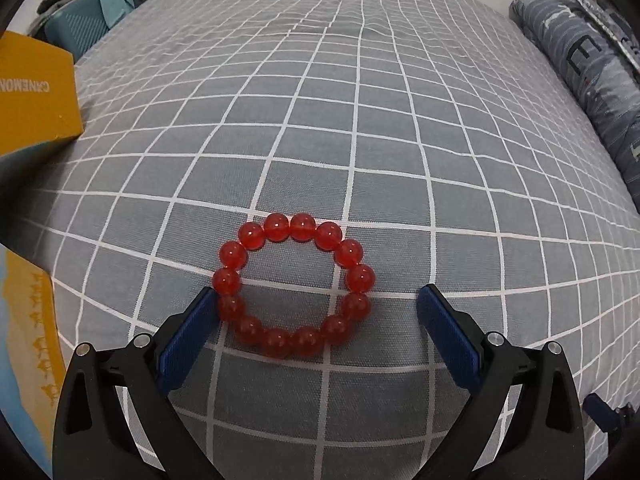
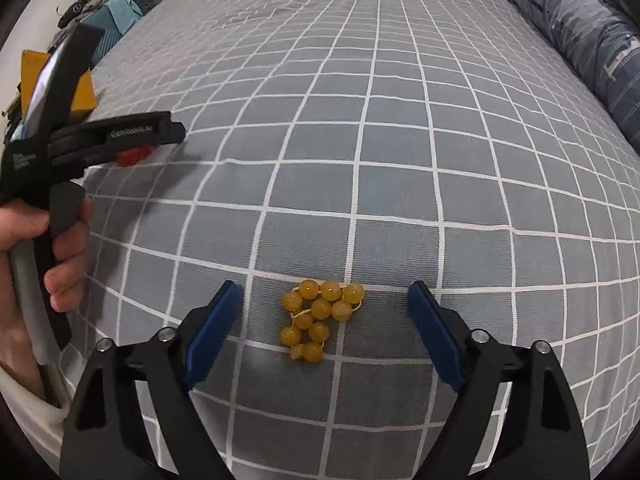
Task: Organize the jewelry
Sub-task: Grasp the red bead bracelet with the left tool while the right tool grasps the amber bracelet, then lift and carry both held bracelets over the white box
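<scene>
In the left wrist view, the left gripper (image 1: 318, 298) stands spread wide at the bottom of the frame, pointing down at a grey bedspread (image 1: 360, 100) with a white grid. A red bracelet (image 1: 294, 284) lies in a round loop on the cloth at lower centre, between the blue pads; the left pad (image 1: 188, 336) seems to touch its lower left beads, while the right pad (image 1: 448, 340) stands apart from it. A yellow box (image 1: 36, 92) sits at the left edge, and a rolled blue quilt (image 1: 588, 76) lies along the upper right. In the right wrist view, the right gripper (image 2: 322, 294) is likewise spread at the bottom of the frame, neither pad (image 2: 210, 336) touching anything. A yellow bracelet (image 2: 320, 318) lies bunched in a small heap on the bedspread at lower centre, between the fingers and clear of both. At the left edge a hand (image 2: 44, 256) grips the handle of the other gripper, under which a few red beads show.
</scene>
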The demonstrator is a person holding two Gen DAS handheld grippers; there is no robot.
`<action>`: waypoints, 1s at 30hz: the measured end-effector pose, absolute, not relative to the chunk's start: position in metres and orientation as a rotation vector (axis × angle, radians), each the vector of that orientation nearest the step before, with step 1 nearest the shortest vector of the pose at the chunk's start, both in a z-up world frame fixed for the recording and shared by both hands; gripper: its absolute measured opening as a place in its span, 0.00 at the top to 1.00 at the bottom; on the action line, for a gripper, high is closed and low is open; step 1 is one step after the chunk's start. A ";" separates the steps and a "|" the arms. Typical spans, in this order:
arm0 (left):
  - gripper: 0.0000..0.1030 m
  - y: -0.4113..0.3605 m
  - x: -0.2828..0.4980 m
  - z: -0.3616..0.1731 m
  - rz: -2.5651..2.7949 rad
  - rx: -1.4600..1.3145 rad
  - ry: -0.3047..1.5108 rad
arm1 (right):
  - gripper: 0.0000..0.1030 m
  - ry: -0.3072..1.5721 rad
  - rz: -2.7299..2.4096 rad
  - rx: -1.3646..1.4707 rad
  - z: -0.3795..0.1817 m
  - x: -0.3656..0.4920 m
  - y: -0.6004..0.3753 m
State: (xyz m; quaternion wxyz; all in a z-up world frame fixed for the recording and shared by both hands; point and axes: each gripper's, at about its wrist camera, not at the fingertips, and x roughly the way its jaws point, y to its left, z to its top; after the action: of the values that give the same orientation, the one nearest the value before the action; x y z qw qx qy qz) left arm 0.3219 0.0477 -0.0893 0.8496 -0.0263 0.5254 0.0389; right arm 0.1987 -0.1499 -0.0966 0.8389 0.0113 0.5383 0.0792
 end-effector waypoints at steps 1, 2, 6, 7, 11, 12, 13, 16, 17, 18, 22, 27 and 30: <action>0.07 0.048 0.322 -0.090 0.082 -0.057 1.105 | 0.24 1.139 0.164 0.020 -0.097 0.199 -0.150; 0.08 0.049 0.322 -0.090 0.086 -0.052 1.103 | 0.24 1.139 0.163 0.020 -0.098 0.199 -0.150; 0.15 0.045 0.317 -0.090 0.102 -0.048 1.095 | 0.32 1.137 0.161 0.005 -0.098 0.200 -0.149; 0.18 0.046 0.316 -0.089 0.105 -0.051 1.093 | 0.33 1.138 0.160 0.006 -0.099 0.201 -0.150; 0.36 0.047 0.313 -0.086 0.120 -0.061 1.090 | 0.45 1.133 0.151 -0.006 -0.098 0.199 -0.154; 0.38 0.048 0.312 -0.086 0.122 -0.059 1.089 | 0.48 1.131 0.149 -0.010 -0.098 0.199 -0.154; 0.43 0.048 0.312 -0.085 0.125 -0.056 1.086 | 0.49 1.126 0.148 -0.020 -0.098 0.198 -0.154; 0.55 0.047 0.310 -0.085 0.132 -0.046 1.081 | 0.55 1.116 0.147 -0.037 -0.098 0.196 -0.152; 0.57 0.046 0.310 -0.084 0.131 -0.043 1.081 | 0.58 1.115 0.147 -0.039 -0.097 0.195 -0.153; 0.58 0.046 0.310 -0.084 0.130 -0.041 1.080 | 0.61 1.114 0.144 -0.043 -0.097 0.195 -0.153; 0.71 0.047 0.308 -0.084 0.130 -0.037 1.078 | 0.79 1.101 0.135 -0.062 -0.097 0.195 -0.153; 0.74 0.048 0.304 -0.081 0.125 -0.039 1.058 | 0.88 1.074 0.137 -0.069 -0.095 0.193 -0.152; 0.74 0.048 0.302 -0.079 0.124 -0.035 1.047 | 0.89 1.056 0.137 -0.054 -0.093 0.192 -0.153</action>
State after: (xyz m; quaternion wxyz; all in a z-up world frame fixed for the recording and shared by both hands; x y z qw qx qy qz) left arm 0.3018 0.0482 -0.0785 0.8641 -0.0168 0.4995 0.0591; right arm 0.1921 -0.1532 -0.0926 0.8611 -0.0260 0.5035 0.0653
